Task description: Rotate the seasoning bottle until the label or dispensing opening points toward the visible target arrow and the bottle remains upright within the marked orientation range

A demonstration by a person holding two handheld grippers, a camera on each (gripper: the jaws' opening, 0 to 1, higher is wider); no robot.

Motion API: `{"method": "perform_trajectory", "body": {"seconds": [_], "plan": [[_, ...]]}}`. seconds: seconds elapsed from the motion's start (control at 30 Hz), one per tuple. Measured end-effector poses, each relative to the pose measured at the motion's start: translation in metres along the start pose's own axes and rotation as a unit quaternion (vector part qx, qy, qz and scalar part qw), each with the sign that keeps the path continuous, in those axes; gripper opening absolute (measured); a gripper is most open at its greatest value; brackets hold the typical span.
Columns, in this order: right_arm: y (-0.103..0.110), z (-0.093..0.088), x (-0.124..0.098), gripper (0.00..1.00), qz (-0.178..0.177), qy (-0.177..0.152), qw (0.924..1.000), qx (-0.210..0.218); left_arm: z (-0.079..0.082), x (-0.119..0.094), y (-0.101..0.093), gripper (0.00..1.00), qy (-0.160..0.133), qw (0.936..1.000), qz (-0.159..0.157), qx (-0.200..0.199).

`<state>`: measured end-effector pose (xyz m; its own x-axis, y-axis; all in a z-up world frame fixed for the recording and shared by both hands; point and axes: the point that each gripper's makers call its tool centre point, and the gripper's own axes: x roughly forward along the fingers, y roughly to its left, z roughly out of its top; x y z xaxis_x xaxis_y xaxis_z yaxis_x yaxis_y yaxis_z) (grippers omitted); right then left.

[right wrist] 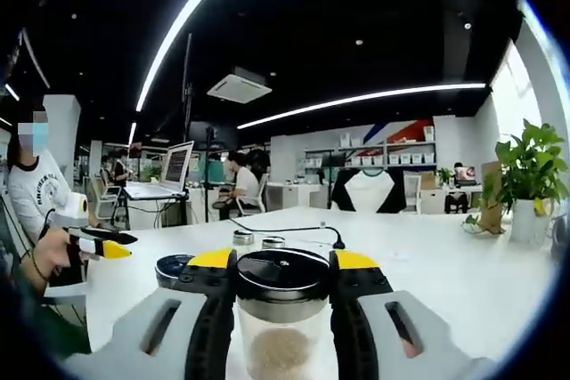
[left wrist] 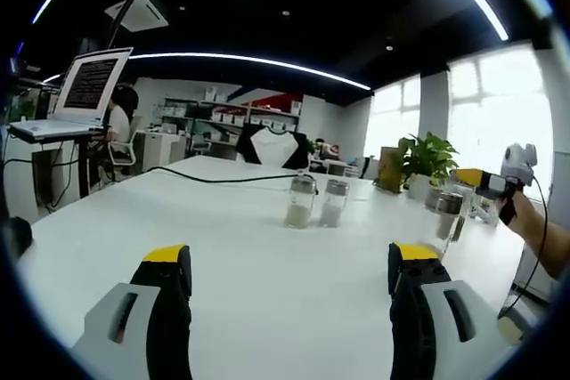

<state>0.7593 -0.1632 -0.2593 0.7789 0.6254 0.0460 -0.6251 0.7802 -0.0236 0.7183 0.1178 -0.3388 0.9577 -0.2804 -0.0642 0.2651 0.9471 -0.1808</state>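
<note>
With my right hand-held gripper [right wrist: 283, 295] clamped on the seasoning bottle [right wrist: 281, 327], a jaw pressed to each side just below its dark cap, I judge the turning step to be in hand. Pale granules sit in the bottom of the clear glass, and the bottle looks upright between the jaws. My left hand-held gripper [left wrist: 289, 278] hangs idle over the white tabletop [left wrist: 240, 229], jaws spread wide with nothing between them. Ahead of it two more glass shakers [left wrist: 316, 202] stand side by side, well apart from the held bottle [left wrist: 448, 215] at the right. I can make out no target arrow and no label facing me, so the next move calls for finding that mark first, then twisting my wrist slowly, keeping the bottle vertical throughout.
</note>
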Motion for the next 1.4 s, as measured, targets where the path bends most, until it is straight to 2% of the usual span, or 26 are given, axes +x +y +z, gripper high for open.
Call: {"method": "perform_trajectory", "body": {"seconds": [0.17, 0.37, 0.87, 1.0, 1.03, 1.1, 1.4], "plan": [[0.011, -0.003, -0.009, 0.39, 0.005, 0.000, 0.9999, -0.011, 0.000, 0.000, -0.001, 0.97, -0.001, 1.0000, -0.003, 0.000], [0.011, -0.011, -0.019, 0.39, 0.007, -0.004, 0.9999, 0.014, 0.001, 0.001, 0.000, 0.97, 0.000, 1.0000, -0.004, 0.000], [0.018, -0.033, -0.019, 0.39, 0.012, 0.000, 0.9996, 0.024, 0.001, 0.001, 0.001, 0.96, 0.002, 1.0000, -0.007, 0.003], [0.025, -0.034, -0.020, 0.39, 0.022, -0.006, 0.9997, 0.006, 0.000, 0.002, 0.002, 0.96, 0.003, 1.0000, -0.006, 0.002], [0.032, -0.035, -0.020, 0.39, 0.048, 0.001, 0.9988, -0.010, 0.001, 0.002, 0.002, 0.96, 0.003, 1.0000, -0.006, 0.002], [0.032, -0.034, -0.022, 0.39, 0.038, -0.004, 0.9993, -0.003, 0.001, 0.002, 0.002, 0.96, 0.003, 1.0000, -0.008, 0.002], [0.034, -0.034, -0.023, 0.40, 0.051, -0.014, 0.9986, 0.007, 0.000, 0.002, 0.001, 0.96, 0.003, 1.0000, -0.008, 0.004]]}}
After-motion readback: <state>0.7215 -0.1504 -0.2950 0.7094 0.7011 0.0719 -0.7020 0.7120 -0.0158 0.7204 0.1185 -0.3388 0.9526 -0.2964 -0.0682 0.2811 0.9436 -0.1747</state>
